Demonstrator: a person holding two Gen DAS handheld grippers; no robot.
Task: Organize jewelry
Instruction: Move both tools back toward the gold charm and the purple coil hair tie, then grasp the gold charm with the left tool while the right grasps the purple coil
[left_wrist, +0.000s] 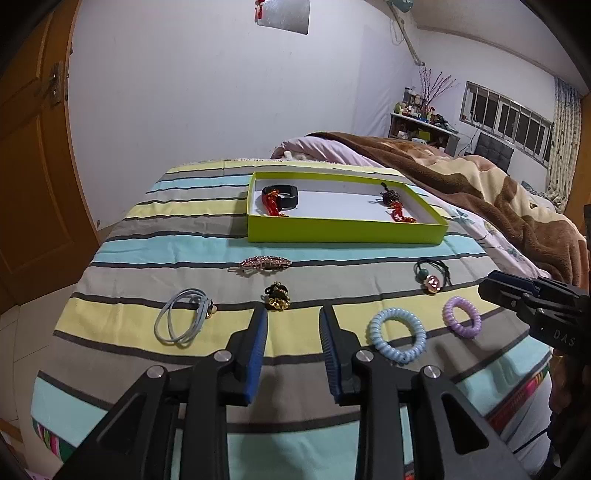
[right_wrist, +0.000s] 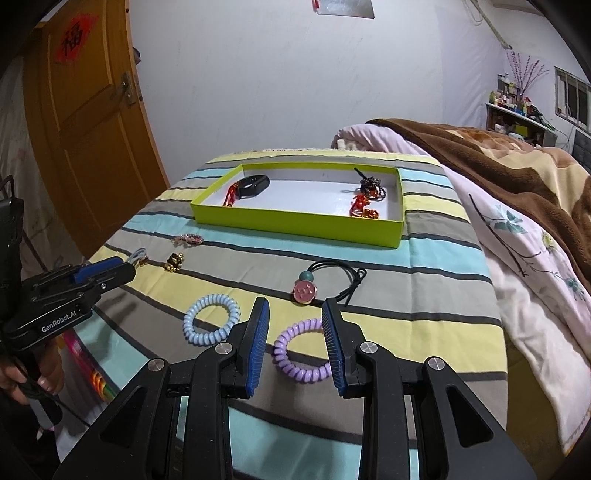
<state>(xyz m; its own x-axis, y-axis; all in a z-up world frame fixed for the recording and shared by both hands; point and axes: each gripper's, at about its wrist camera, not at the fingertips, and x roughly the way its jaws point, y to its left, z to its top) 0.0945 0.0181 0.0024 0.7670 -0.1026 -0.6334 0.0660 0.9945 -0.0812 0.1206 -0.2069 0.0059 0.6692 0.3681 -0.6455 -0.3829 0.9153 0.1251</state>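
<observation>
A lime-green shallow box (left_wrist: 343, 230) (right_wrist: 295, 223) lies on the striped bedspread, holding a black band (left_wrist: 286, 195) and red and dark beaded pieces (left_wrist: 393, 206). In front lie a pink hair clip (left_wrist: 264, 263), a black-gold ornament (left_wrist: 277, 296), a grey-blue hair tie (left_wrist: 183, 319), a blue coil tie (left_wrist: 397, 336) (right_wrist: 211, 318), a purple coil tie (right_wrist: 301, 350) (left_wrist: 461, 315) and a black tie with pink charm (right_wrist: 321, 282) (left_wrist: 432, 277). My left gripper (left_wrist: 293, 314) is open, just short of the black-gold ornament. My right gripper (right_wrist: 294, 308) is open above the purple coil tie.
A brown blanket (left_wrist: 480, 184) and pink quilt (right_wrist: 524, 243) lie bunched on the right of the bed. A wooden door (right_wrist: 85, 122) stands at left. The bed edge drops off at the left and front.
</observation>
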